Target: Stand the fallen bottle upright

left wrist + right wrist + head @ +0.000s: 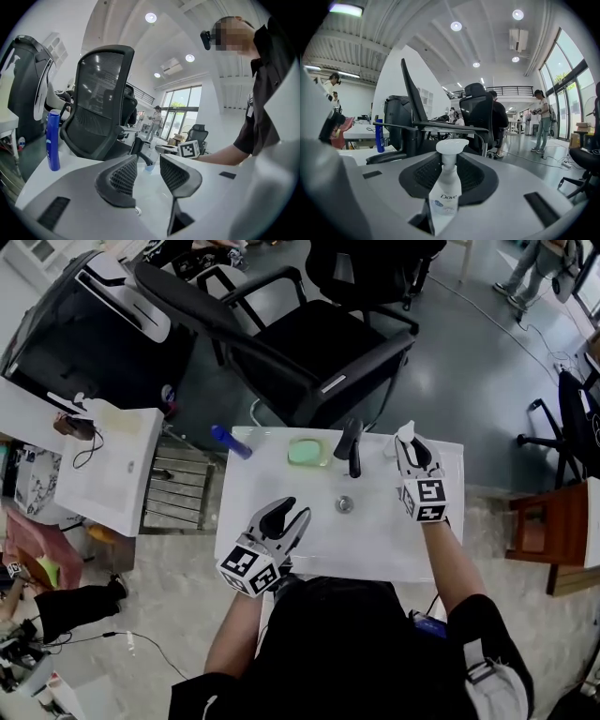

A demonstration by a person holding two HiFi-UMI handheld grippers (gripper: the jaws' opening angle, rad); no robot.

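White table (375,549) sits in the middle of the head view, with a black chair (309,343) behind it. At the table's upper right, the right gripper (412,448) squeezes a white pump bottle (444,194), which stands straight up between the jaws. At the lower left, the left gripper (289,515) has its jaws apart with nothing in them. A blue bottle (230,441) stands at the table's upper left corner.

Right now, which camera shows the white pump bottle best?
The right gripper view. There the white pump bottle stands upright and close up between the jaws of the right hand-held gripper, and its label is readable. In the head view only its pump head shows above that gripper. The left gripper view doesn't show it.
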